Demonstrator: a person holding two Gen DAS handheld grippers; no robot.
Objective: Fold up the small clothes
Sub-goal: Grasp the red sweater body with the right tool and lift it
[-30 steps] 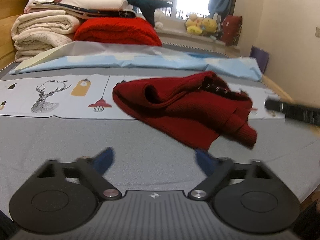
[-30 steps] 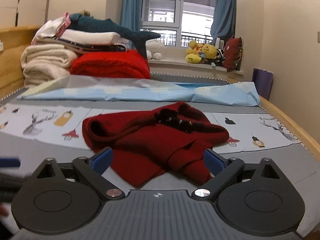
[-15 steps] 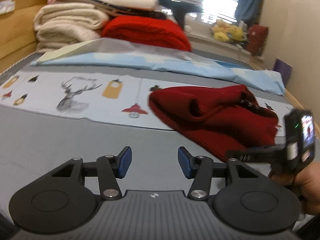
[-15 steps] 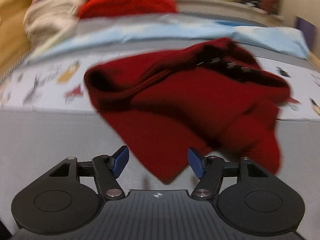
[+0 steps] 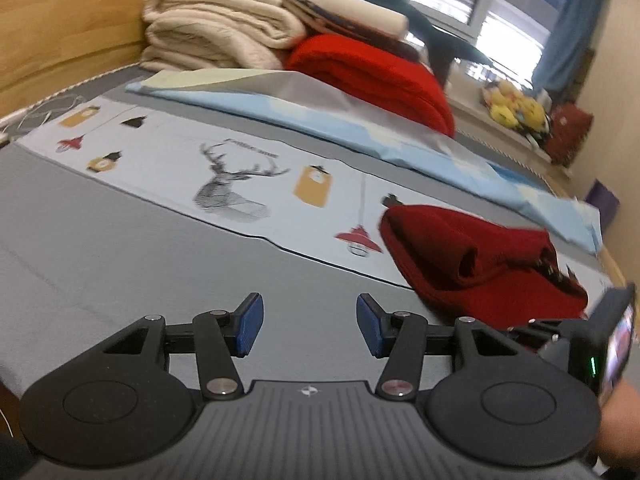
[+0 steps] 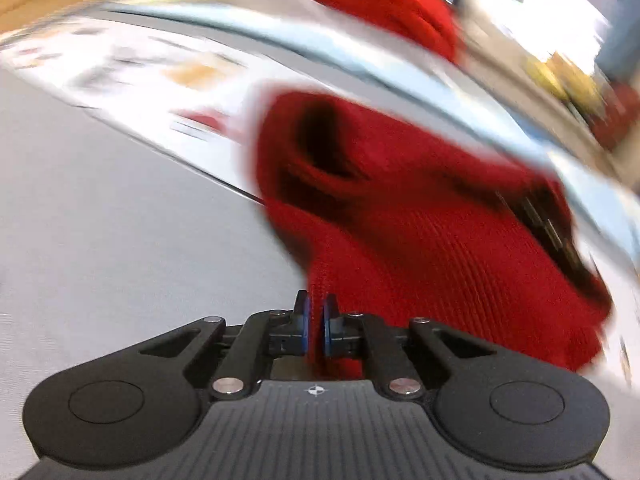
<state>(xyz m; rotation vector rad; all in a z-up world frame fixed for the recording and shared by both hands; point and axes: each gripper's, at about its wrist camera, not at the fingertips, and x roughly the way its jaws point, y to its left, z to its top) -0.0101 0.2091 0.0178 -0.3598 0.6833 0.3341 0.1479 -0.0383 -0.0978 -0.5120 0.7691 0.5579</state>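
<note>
On the grey bed cover point(image 5: 120, 248), a crumpled dark red knitted garment point(image 5: 472, 256) lies partly over a pale printed sheet point(image 5: 168, 160) showing a deer head and hanging lamps. From the left wrist view it sits well to the right of the left gripper point(image 5: 310, 322), whose blue pads point(image 5: 250, 322) stand apart with only bare grey cloth between them; this tool grips nothing. At the right edge of that same view the right gripper point(image 5: 536, 330) reaches the near hem of the garment, with a hand point(image 5: 618, 420) behind it. The right wrist view is blurred, yet it shows the right gripper point(image 6: 315, 326) clenched, its blue pads point(image 6: 306, 320) pinching a fold of the red knit point(image 6: 420, 240) at its near edge, the rest of the fabric rising ahead toward a row of dark fastenings point(image 6: 548, 224). Farther back lie a light blue sheet point(image 5: 360, 120), a folded red blanket point(image 5: 372, 76), stacked cream blankets point(image 5: 216, 36) and yellow plush toys point(image 5: 516, 108) by the window.
</note>
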